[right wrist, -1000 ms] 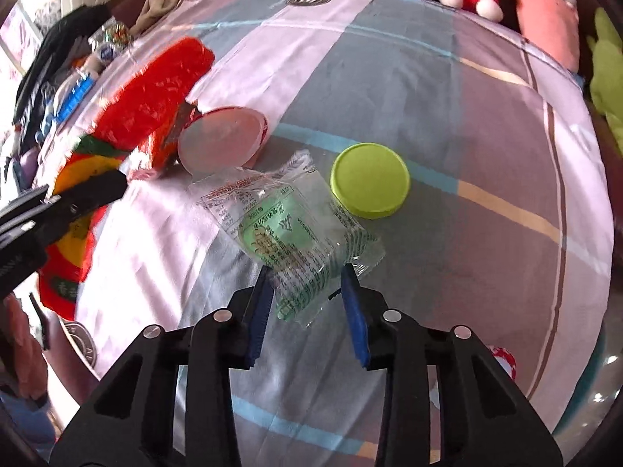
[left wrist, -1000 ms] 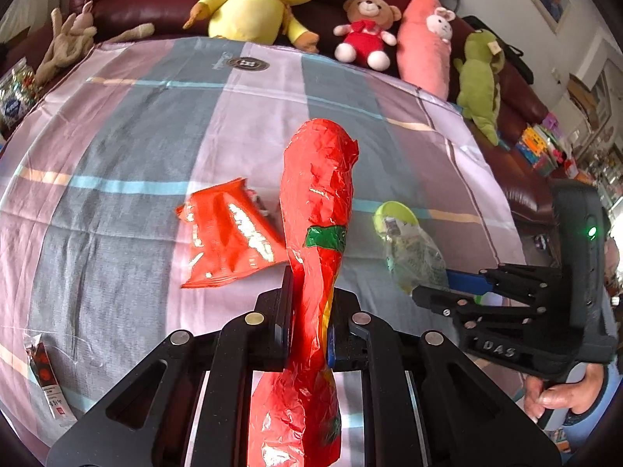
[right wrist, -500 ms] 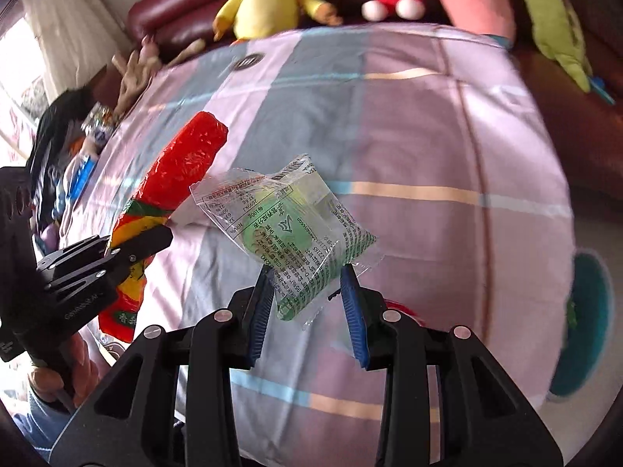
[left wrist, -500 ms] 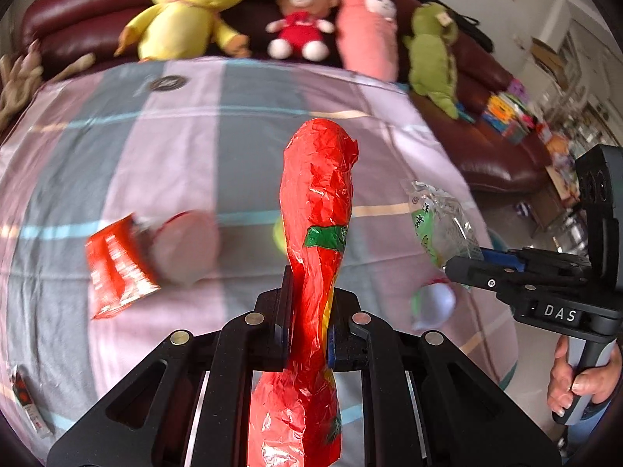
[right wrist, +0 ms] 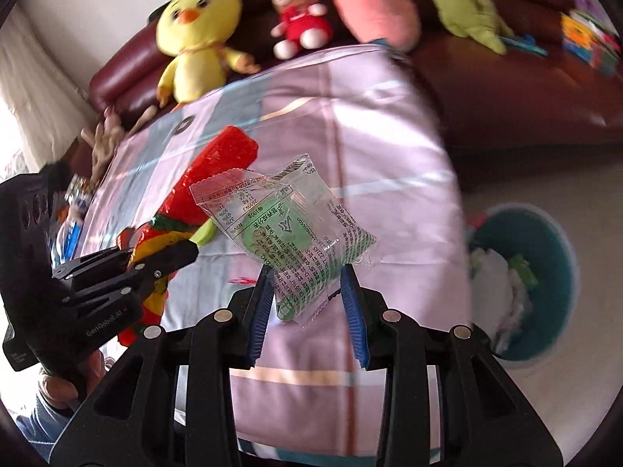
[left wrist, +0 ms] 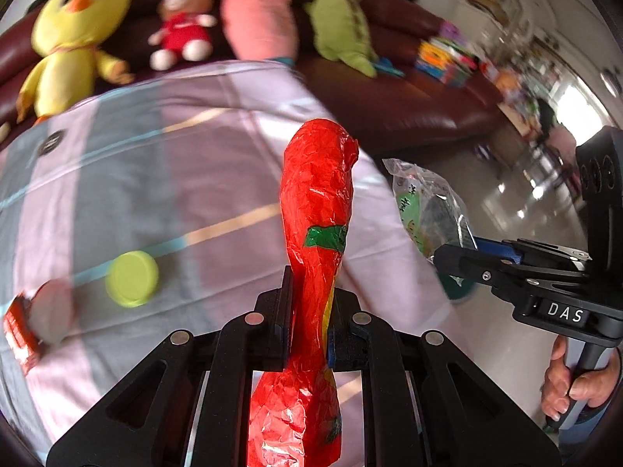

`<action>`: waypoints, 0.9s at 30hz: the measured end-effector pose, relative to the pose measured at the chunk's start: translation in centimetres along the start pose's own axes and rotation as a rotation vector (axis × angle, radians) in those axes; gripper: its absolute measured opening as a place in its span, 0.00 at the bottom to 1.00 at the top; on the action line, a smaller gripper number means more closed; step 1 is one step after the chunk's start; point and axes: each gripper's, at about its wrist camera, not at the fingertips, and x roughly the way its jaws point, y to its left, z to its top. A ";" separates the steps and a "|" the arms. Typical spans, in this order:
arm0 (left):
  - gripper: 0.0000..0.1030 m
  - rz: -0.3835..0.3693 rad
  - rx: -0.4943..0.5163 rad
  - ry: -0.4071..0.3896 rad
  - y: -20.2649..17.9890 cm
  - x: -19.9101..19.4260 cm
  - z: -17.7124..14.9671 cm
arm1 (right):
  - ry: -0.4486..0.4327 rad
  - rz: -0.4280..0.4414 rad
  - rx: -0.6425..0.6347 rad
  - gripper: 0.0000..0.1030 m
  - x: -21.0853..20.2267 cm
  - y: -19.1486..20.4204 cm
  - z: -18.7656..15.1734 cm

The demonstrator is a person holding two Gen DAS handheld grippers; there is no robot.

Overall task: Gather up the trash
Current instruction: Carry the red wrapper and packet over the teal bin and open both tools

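Note:
My left gripper (left wrist: 307,311) is shut on a crumpled red snack wrapper (left wrist: 315,202), held upright above the cloth-covered table (left wrist: 155,163); it also shows in the right wrist view (right wrist: 218,171). My right gripper (right wrist: 307,292) is shut on a clear green-printed wrapper (right wrist: 288,225), lifted above the table's right edge; it also shows in the left wrist view (left wrist: 424,210). A teal trash bin (right wrist: 545,272) with white trash inside stands on the floor to the right. A yellow-green lid (left wrist: 132,278) and an orange packet (left wrist: 19,330) lie on the table.
A dark red sofa (left wrist: 409,89) behind the table holds a yellow chick (left wrist: 74,35), a red bear (left wrist: 183,27), a pink plush (left wrist: 261,11) and a green plush (left wrist: 338,23). Shiny floor (left wrist: 525,194) lies to the right.
Both grippers have swung to the right with their wrappers held. The right gripper lifted the clear wrapper off the table, and the teal bin has come into its view.

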 end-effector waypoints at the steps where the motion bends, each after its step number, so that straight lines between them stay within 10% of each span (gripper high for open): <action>1: 0.13 -0.005 0.013 0.008 -0.8 0.5 0.2 | -0.007 -0.004 0.024 0.33 -0.4 -1.4 -0.2; 27: 0.14 -0.071 0.229 0.270 -19.0 17.4 4.6 | -0.039 -0.081 0.424 0.34 -3.6 -24.1 -5.0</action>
